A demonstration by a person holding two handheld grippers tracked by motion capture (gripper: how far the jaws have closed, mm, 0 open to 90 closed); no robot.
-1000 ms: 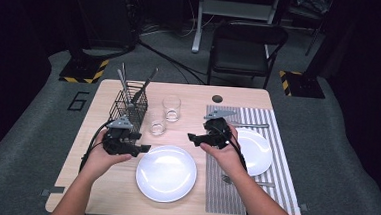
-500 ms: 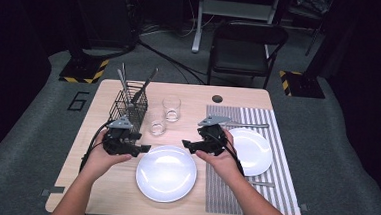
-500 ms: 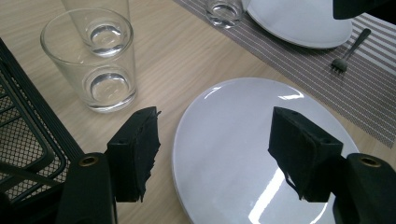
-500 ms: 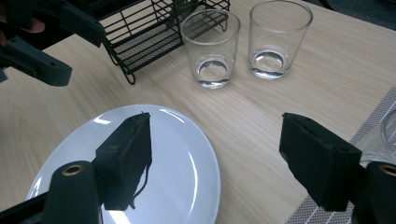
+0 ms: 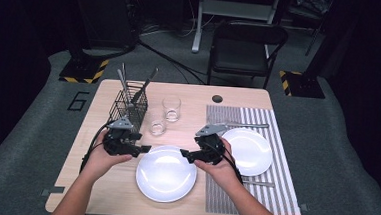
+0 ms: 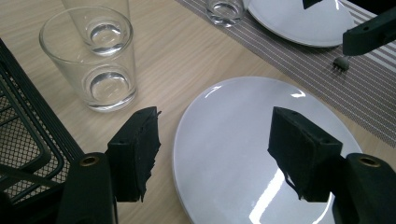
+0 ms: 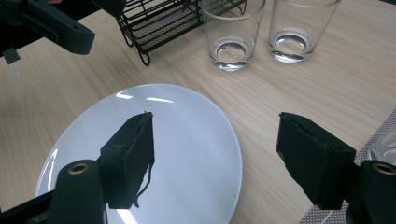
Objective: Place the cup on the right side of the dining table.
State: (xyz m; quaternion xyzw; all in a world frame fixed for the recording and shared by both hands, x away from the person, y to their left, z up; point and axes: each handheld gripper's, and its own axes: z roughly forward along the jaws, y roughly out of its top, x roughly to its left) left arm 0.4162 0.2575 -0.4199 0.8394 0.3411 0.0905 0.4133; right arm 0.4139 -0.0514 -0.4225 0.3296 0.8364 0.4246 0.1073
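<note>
Meanwhile both grippers closing in on near plate (image 5: 166,173): left gripper (image 5: 143,148) wide, empty; right gripper (image 5: 184,154) wide, jaws narrowing, straddling rim; next, likely rim pinch

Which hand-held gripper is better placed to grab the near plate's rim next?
Probably the left hand-held gripper: open, its jaws straddle the near plate rim. Right hand-held gripper also open, straddling the opposite rim.

A dark "6" (image 5: 79,101) stands on the grey floor mat just left of the wooden table (image 5: 99,182).
</note>
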